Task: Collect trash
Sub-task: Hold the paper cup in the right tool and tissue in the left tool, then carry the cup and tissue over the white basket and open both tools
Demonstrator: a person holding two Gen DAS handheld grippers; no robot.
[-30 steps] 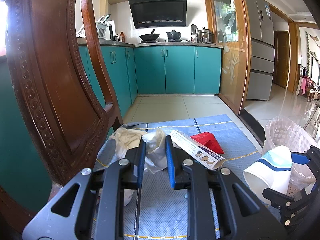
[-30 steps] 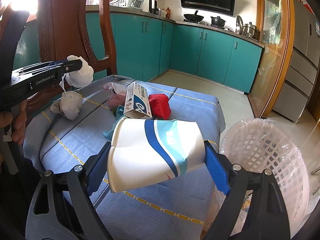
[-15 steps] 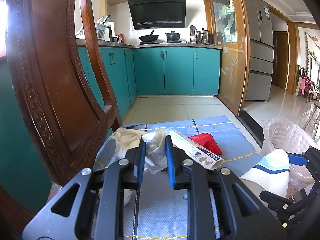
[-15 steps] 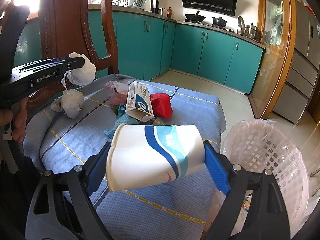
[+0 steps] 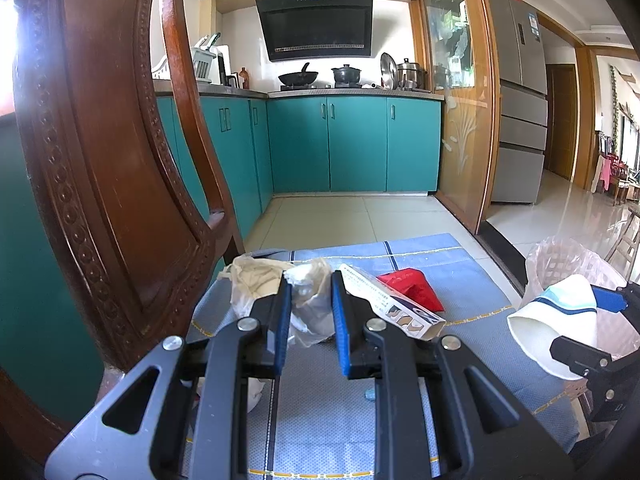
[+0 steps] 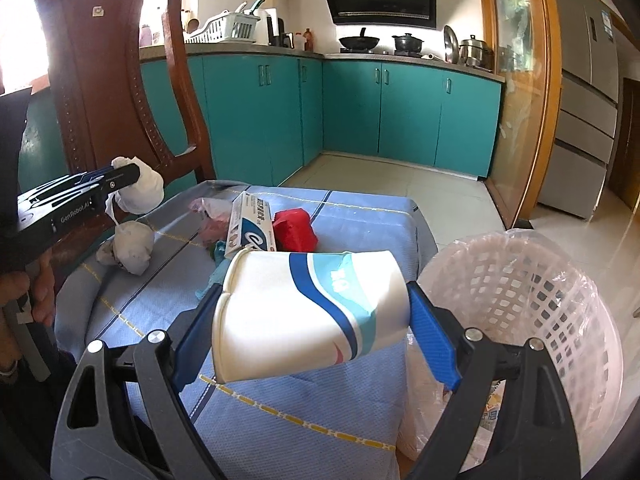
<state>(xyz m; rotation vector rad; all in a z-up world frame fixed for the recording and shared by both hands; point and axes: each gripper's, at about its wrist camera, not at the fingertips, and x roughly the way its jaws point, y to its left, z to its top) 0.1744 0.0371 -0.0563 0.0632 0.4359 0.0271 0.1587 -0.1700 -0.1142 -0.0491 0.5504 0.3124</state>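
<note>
Two pieces of trash are held at once. The right gripper (image 6: 312, 312) has its jaws spread wide around a paper cup (image 6: 308, 312) lying sideways, one pad at its mouth and one at its base. A second ago the cup hung lower and more over the desk (image 6: 280, 420); now it has risen and swung toward the bin (image 6: 560, 308), whose lined rim sits just beside the cup's base. In the left wrist view the cup (image 5: 560, 320) overlaps the bin (image 5: 560, 256) more than it did. That suggests the carry is nearly done, though the cup does not yet seem to be over the bin's opening, so letting go now might drop it on the desk edge.

The left gripper (image 5: 308, 312) has narrow jaws pinching a wad of tissue (image 5: 310, 308), raised off the desk, and it has barely moved in this second; it looks to be waiting its turn.

Several pieces remain on the blue cloth: a second tissue wad (image 6: 128, 248), a long carton (image 6: 250, 226), a red wrapper (image 6: 294, 230) touching it, a pinkish plastic bag (image 6: 210, 212) and a teal scrap (image 6: 218, 252). I judge the task well short of finished.
</note>
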